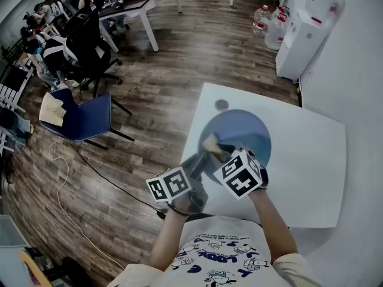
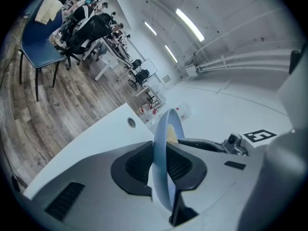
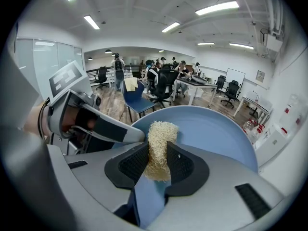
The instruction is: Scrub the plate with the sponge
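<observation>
Over table (image 1: 311,160), left gripper (image 2: 161,166) clamps plate (image 1: 246,131) rim; right gripper (image 3: 158,166) pinches sponge (image 3: 159,141), length pointing onto plate

The white square surface (image 1: 311,160) stands on a dark wood-plank floor (image 1: 149,100). A small round grey disc (image 1: 222,105) sits on the surface near its far left corner. A round blue plate (image 1: 245,130) is over the left half; contact with the surface cannot be determined.

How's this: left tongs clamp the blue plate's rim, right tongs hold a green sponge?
No: the sponge is pale yellow, not green; the right gripper view shows it in the right tongs. The left tongs clamp the blue plate by its rim.
</observation>
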